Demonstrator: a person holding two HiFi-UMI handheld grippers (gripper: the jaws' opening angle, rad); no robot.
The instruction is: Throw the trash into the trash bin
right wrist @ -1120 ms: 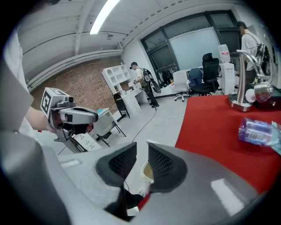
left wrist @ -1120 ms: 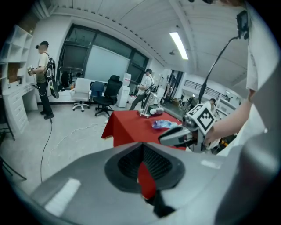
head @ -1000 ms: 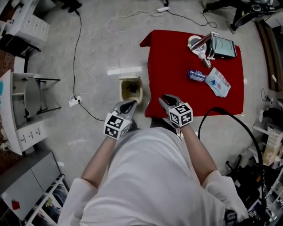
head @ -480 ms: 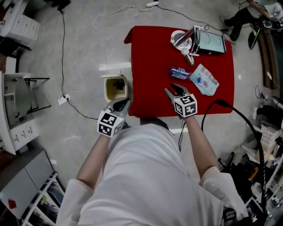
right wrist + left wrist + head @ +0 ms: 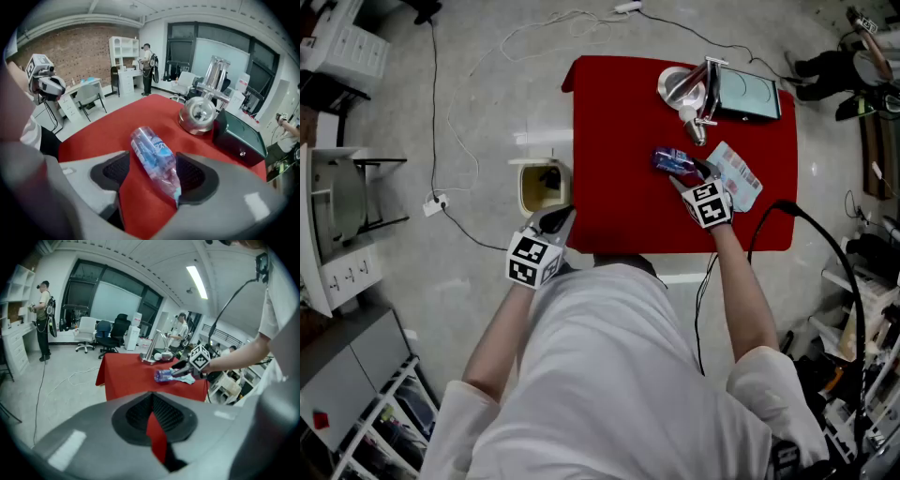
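A crumpled clear plastic bottle with a blue label lies on the red table. My right gripper reaches over it, jaws opening. In the right gripper view the bottle lies between the pads of the right gripper, close against the right-hand pad. A blue and white wrapper lies just right of the bottle. A small beige trash bin stands on the floor left of the table, something dark inside. My left gripper hovers near the bin, shut, with nothing held.
A metal appliance and a black box stand at the table's far side. White cables run across the floor to a power strip; a thick black cable loops on the right. Shelving stands at the left.
My right gripper moved forward across the table to the bottle and its jaws widened around it. The left gripper drifted slightly and stayed shut beside the bin.
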